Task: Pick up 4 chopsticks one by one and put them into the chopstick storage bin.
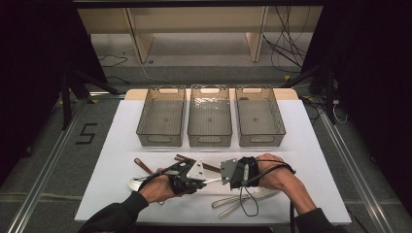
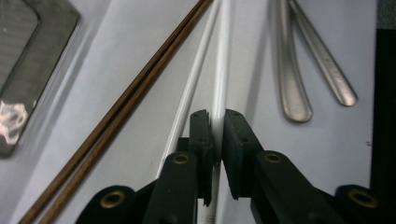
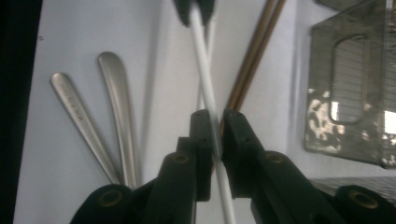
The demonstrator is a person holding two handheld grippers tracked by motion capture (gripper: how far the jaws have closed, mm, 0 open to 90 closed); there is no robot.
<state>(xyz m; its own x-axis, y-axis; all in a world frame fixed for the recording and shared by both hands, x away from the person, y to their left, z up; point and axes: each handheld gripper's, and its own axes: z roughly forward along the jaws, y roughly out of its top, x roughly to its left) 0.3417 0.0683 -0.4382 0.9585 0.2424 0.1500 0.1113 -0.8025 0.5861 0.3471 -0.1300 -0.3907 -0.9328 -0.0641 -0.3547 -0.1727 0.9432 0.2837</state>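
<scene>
Here a white chopstick [image 2: 219, 70] lies low over the white bench [image 1: 311, 145], clenched at one end by the left gripper [image 2: 218, 122] and at the other by the right gripper [image 3: 215, 122]. Brown chopsticks [image 2: 126, 98] and metal handles [image 2: 292, 79] lie beside it, with three bins [image 1: 210, 116] beyond.

A white table [image 1: 311, 160] stands on a grey floor [image 1: 48, 160] marked with a black "5" [image 1: 86, 133] to the table's left. Beyond the table, pale wooden furniture legs [image 1: 138, 39] and loose black cables [image 1: 286, 39] appear, flanked by black curtains [image 1: 374, 73].
</scene>
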